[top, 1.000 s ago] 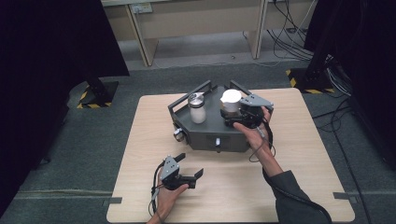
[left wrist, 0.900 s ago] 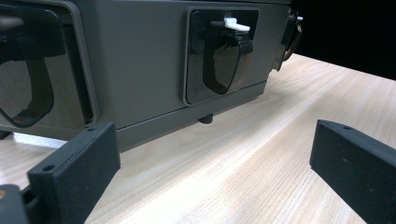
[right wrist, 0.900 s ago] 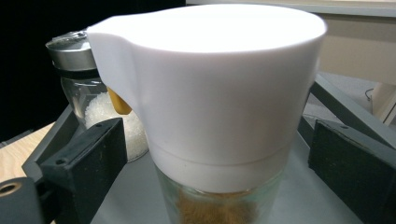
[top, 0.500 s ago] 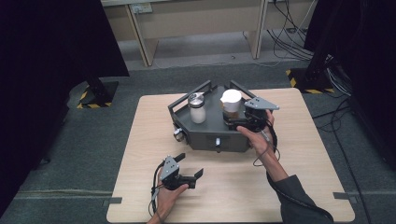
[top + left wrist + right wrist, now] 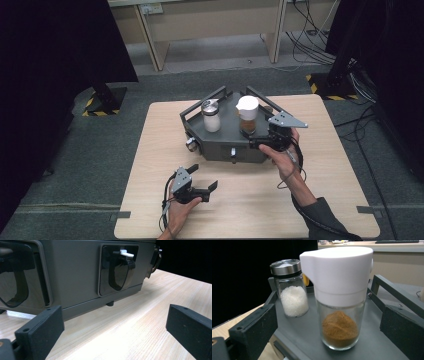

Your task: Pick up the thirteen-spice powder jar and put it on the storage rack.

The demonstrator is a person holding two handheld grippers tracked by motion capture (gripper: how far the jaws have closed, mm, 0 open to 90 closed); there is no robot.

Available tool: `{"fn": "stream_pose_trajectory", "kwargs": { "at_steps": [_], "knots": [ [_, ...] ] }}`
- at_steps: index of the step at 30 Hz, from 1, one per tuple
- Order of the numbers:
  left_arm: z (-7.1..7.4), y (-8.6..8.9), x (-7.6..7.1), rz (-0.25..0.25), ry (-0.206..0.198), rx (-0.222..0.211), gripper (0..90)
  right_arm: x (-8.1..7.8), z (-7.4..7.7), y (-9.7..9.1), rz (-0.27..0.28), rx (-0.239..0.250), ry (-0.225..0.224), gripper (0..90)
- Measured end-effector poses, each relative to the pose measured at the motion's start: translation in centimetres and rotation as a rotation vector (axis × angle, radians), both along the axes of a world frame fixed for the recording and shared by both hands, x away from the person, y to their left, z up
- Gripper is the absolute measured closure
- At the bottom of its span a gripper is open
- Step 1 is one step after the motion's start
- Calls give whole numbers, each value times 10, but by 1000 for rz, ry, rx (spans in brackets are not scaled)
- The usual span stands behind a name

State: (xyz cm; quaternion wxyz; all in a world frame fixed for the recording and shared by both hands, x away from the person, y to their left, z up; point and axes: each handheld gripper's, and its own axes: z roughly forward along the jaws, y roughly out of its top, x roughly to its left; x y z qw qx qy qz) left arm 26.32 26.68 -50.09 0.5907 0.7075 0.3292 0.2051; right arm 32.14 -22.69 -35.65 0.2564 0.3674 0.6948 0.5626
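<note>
Right gripper (image 5: 259, 144) drawn back from brown spice jar (image 5: 247, 116), jaws released; jar upright on grey tray (image 5: 227, 140), just ahead between them. Left gripper (image 5: 202, 181) unmoved, released, near table (image 5: 330, 185) front edge

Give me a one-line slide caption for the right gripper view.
Open right gripper faces a white-capped jar of brown powder beside a salt shaker.
</note>
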Motion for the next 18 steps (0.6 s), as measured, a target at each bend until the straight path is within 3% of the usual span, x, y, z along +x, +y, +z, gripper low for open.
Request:
{"fn": "stream_pose_trajectory", "kwargs": {
  "at_steps": [18],
  "knots": [
    [0, 0, 0, 0, 0, -3, 12, -31, -21, -10, 21, -11, -31, 14]
  ]
}}
